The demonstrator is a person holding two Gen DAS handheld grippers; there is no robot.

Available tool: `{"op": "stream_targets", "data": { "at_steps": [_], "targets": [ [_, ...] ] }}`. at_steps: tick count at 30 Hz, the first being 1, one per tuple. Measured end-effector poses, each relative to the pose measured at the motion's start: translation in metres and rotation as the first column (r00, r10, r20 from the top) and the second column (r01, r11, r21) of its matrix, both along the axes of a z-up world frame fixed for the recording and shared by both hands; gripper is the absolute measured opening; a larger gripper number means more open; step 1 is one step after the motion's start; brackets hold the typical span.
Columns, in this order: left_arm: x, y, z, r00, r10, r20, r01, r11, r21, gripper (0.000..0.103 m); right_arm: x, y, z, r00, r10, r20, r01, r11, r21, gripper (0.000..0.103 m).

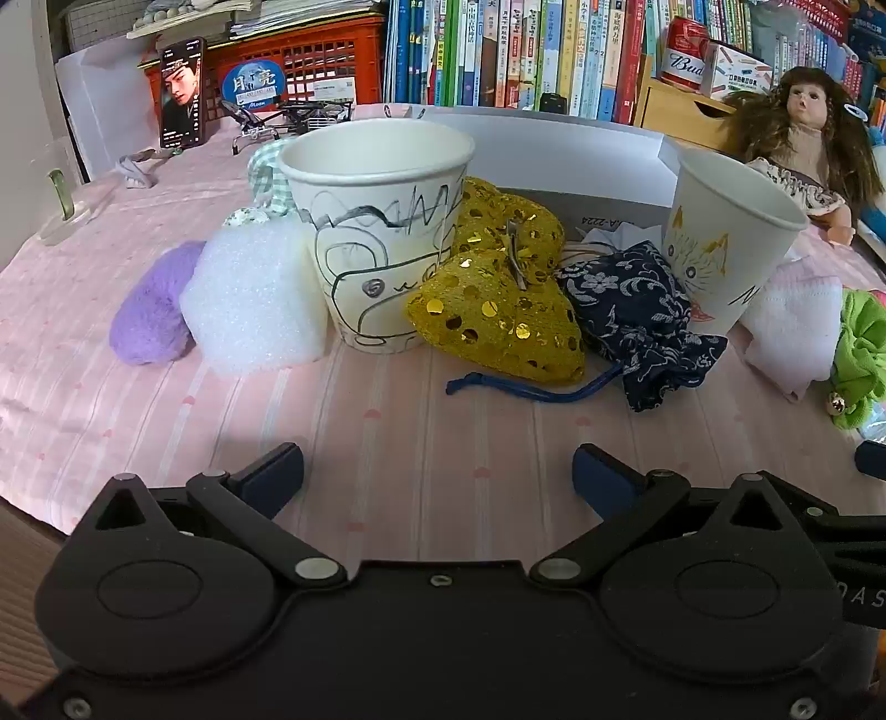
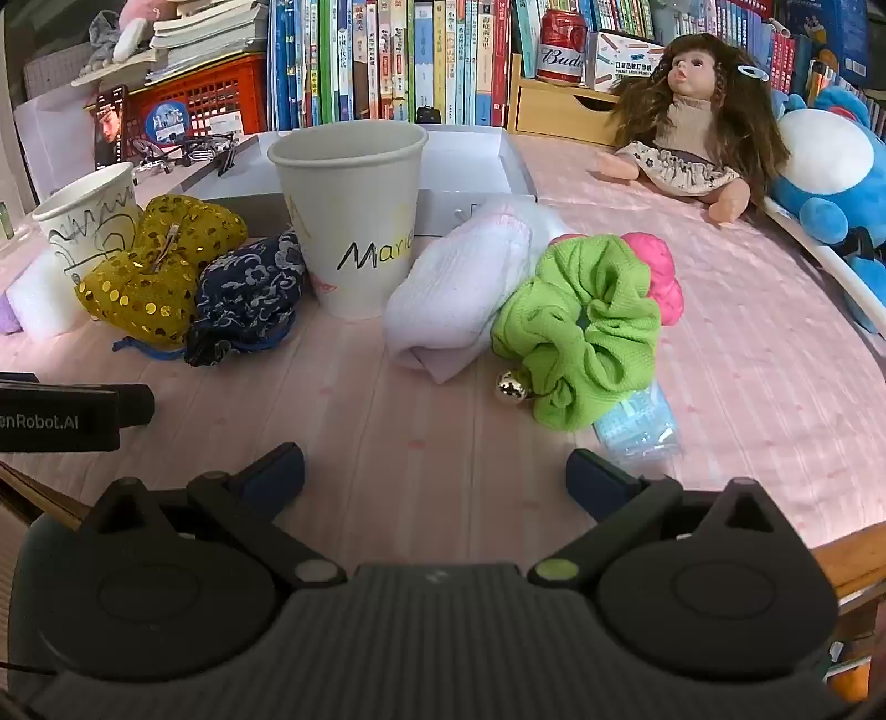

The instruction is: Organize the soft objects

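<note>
Soft things lie in a row on the pink cloth: a purple fluffy pad (image 1: 149, 310), a white sponge block (image 1: 255, 299), a gold sequin bow (image 1: 498, 299) (image 2: 149, 271), a navy floral drawstring pouch (image 1: 637, 315) (image 2: 249, 293), a white folded cloth (image 1: 792, 327) (image 2: 454, 293), and a green scrunchie (image 2: 581, 327) (image 1: 861, 354) with a small gold bell (image 2: 512, 386). A pink soft thing (image 2: 659, 277) lies behind the scrunchie. Two paper cups stand among them: a scribbled one (image 1: 376, 232) (image 2: 88, 221) and one with lettering (image 2: 354, 216) (image 1: 731, 249). My left gripper (image 1: 437, 476) and right gripper (image 2: 434, 476) both hover open and empty over bare cloth.
A white shallow box (image 2: 476, 166) (image 1: 554, 149) sits behind the cups. A doll (image 2: 686, 127) (image 1: 803, 138) and a blue plush toy (image 2: 830, 166) lie at the back right. Books, a red can (image 2: 562, 47) and a red crate (image 1: 310, 66) line the back. A clear packet (image 2: 637, 426) lies under the scrunchie.
</note>
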State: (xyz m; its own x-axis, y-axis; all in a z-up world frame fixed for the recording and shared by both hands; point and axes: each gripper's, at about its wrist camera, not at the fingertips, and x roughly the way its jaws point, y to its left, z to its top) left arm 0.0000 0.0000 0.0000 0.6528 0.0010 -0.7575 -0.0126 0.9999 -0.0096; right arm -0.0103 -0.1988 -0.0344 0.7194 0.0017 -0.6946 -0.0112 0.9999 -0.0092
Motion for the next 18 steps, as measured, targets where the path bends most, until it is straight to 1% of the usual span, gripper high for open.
{"op": "stream_targets", "data": {
  "at_steps": [18],
  "targets": [
    [0.0, 0.0, 0.0, 1.0, 0.0, -0.001, 0.0, 1.0, 0.0, 0.103, 0.0001, 0.0003, -0.0006, 1.0, 0.003, 0.002, -0.003, 1.0, -0.001, 0.103]
  ]
}}
